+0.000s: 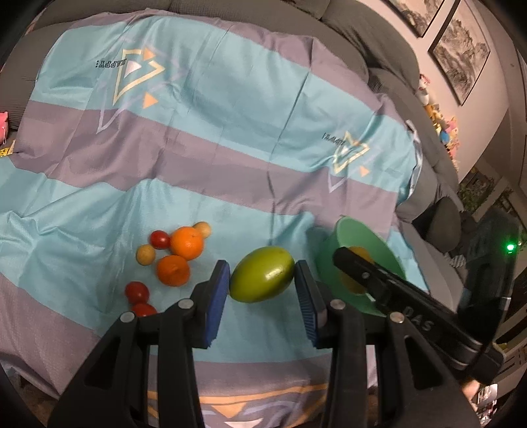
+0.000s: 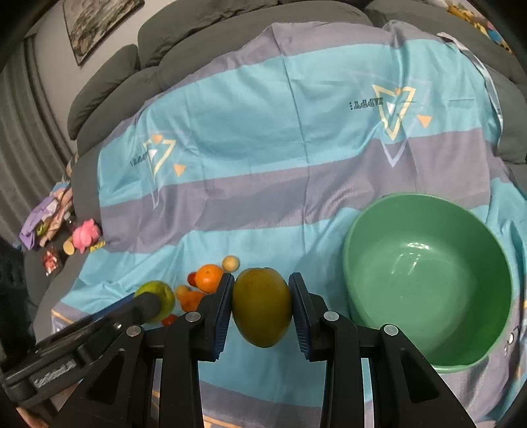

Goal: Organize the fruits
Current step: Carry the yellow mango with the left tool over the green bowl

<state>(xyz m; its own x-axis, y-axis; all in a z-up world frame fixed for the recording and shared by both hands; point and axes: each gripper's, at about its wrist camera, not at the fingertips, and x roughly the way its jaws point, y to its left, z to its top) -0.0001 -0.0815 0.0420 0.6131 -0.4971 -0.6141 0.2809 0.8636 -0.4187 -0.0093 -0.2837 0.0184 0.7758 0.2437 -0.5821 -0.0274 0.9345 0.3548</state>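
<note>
Our left claw (image 1: 262, 289) stood wide, its ribbed blue pads (image 1: 218, 298) flanking a smooth, glossy green mango (image 1: 262, 274) that lay on the cloth (image 1: 230, 108) between them; a narrow gap showed on either side, though we could not tell for certain that neither pad touched. The cloth was thin and creased, banded in turquoise and grey-violet, printed with pale triangles, and draped over a dark grey sofa (image 1: 355, 29).

Just left of that claw sat a loose cluster of round fruit: two dimpled oranges (image 1: 186, 243), two small tan balls (image 1: 146, 254) and glossy red tomatoes (image 1: 136, 292). To its right sat the green plastic bowl (image 1: 359, 230), partly hidden by the black arm of the other tool.

Our right claw (image 2: 262, 311) was clamped on a yellow-green mango (image 2: 262, 306), egg-shaped and matte, both blue pads (image 2: 223, 316) pressed against its flanks and holding it clear of the cloth (image 2: 263, 131). Right of this claw the bowl (image 2: 395, 224) was deep and round, with a rolled rim and a shiny inner wall. To the left, beyond the claw, lay the green mango (image 2: 158, 289) and an orange (image 2: 208, 277).
</note>
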